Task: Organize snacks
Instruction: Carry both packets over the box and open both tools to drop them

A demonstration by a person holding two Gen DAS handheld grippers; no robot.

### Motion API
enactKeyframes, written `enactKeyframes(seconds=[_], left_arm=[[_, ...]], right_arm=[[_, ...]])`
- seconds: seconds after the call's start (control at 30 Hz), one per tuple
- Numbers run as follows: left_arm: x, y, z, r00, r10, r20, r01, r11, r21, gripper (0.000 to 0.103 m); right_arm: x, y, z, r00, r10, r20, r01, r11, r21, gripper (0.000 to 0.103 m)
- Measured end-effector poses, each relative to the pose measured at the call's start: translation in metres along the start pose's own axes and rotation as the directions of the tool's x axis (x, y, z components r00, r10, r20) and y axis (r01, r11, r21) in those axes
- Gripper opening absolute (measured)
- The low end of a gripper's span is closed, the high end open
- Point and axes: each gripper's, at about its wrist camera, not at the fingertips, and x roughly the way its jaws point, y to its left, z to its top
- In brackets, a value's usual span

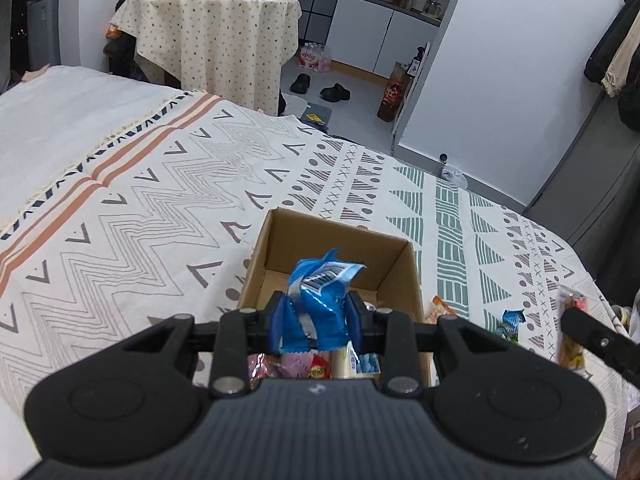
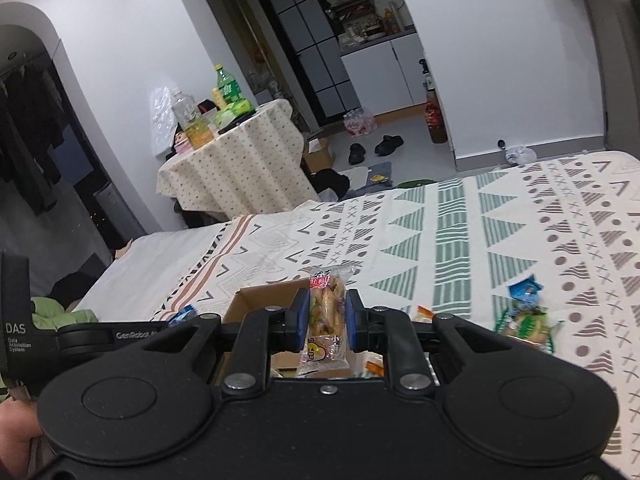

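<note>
My left gripper (image 1: 316,312) is shut on a blue snack packet (image 1: 320,300) and holds it above the open cardboard box (image 1: 404,280) on the bed. Several snacks lie in the box under the gripper. My right gripper (image 2: 326,316) is shut on a clear packet of bread sticks (image 2: 326,316) with a red label and a yellow cartoon face, held over the box's right side (image 2: 260,296). The right gripper also shows at the right edge of the left wrist view (image 1: 576,324). A blue and green snack (image 2: 524,312) and an orange packet (image 2: 424,314) lie on the bedspread.
The patterned bedspread (image 1: 160,200) covers the bed. A round table with a dotted cloth (image 1: 216,40) holds bottles and packets beyond the bed. Shoes (image 1: 320,88) and bottled water (image 1: 316,56) stand on the floor near a white cabinet.
</note>
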Motion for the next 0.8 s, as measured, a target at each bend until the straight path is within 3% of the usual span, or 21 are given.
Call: enactKeyframes(seconds=[0.47, 0.8], left_arm=[[0.045, 0.017, 0.025, 0.996, -0.060, -0.069, 0.060, 0.998, -0.003, 0.032], [0.054, 0.032, 0.040, 0.995, -0.053, -0.088, 0.053, 0.999, 0.000, 0.052]], right_arm=[[0.057, 0.022, 0.002, 0.998, -0.010, -0.069, 0.010, 1.000, 0.003, 0.019], [0.089, 0.036, 0.001, 0.992, 0.067, -0.106, -0.066, 0.998, 0.012, 0.022]])
